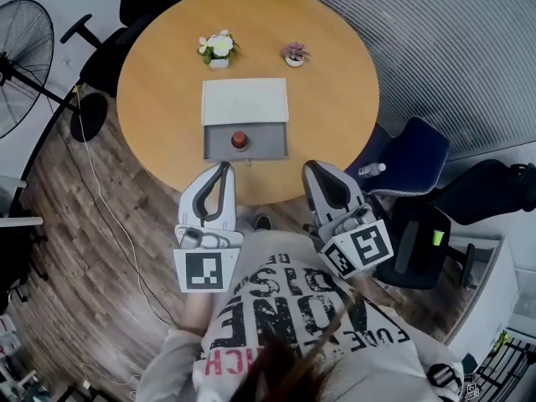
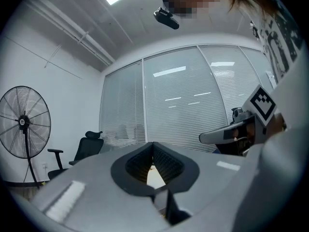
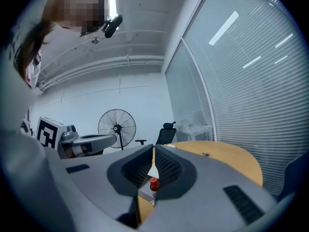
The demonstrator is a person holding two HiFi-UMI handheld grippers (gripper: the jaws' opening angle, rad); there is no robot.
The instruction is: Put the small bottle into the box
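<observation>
The small bottle (image 1: 239, 139) stands upright, red cap up, in the open grey tray (image 1: 218, 145) of the box (image 1: 244, 100) on the worktop (image 1: 335, 115). It lies just ahead of the left claw (image 1: 221, 170) and slightly to its right, and ahead and well to the left of the right claw (image 1: 313, 168). Both claws have their jaws together on nothing; the left looks nearer, so any last nudge to the tray would likely suit it, the bottle seeming already placed.
</observation>
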